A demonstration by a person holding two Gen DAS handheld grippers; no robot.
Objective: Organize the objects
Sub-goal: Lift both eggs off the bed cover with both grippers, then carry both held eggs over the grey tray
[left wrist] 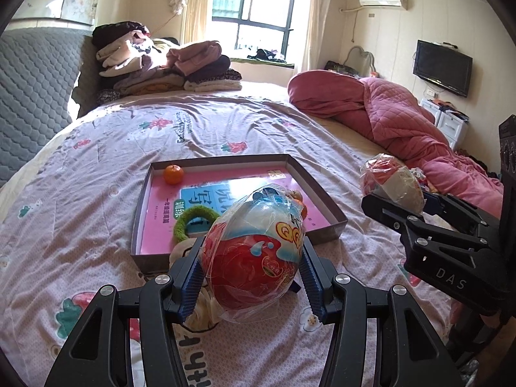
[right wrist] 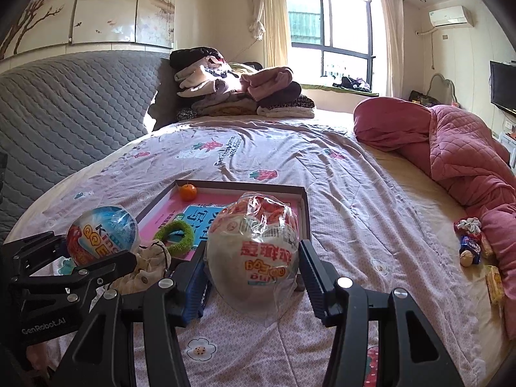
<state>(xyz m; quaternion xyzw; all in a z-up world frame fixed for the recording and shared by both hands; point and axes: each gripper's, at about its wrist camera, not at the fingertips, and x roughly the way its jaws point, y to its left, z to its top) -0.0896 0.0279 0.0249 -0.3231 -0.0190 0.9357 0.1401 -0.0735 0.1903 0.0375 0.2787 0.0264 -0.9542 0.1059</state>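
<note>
My left gripper [left wrist: 251, 258] is shut on a red, white and blue toy egg in clear wrap [left wrist: 254, 251], held just above the bed in front of the box. My right gripper [right wrist: 254, 264] is shut on a second wrapped egg, white and red [right wrist: 254, 251]. Each gripper shows in the other's view: the right one [left wrist: 396, 200] with its egg [left wrist: 393, 180], the left one [right wrist: 96, 248] with its egg [right wrist: 101, 233]. The shallow brown box [left wrist: 325, 187] on the bedsheet holds a pink book [left wrist: 200, 200], a small orange [left wrist: 173, 174] and a green fuzzy ring [left wrist: 190, 222].
A beige cloth item [right wrist: 145, 267] lies by the box's near corner. Small snacks and a scrunchie [right wrist: 471, 242] lie at the right beside the pink quilt [right wrist: 458, 148]. Folded clothes [left wrist: 161, 64] are stacked at the head of the bed. A grey padded headboard [right wrist: 64, 109] is at the left.
</note>
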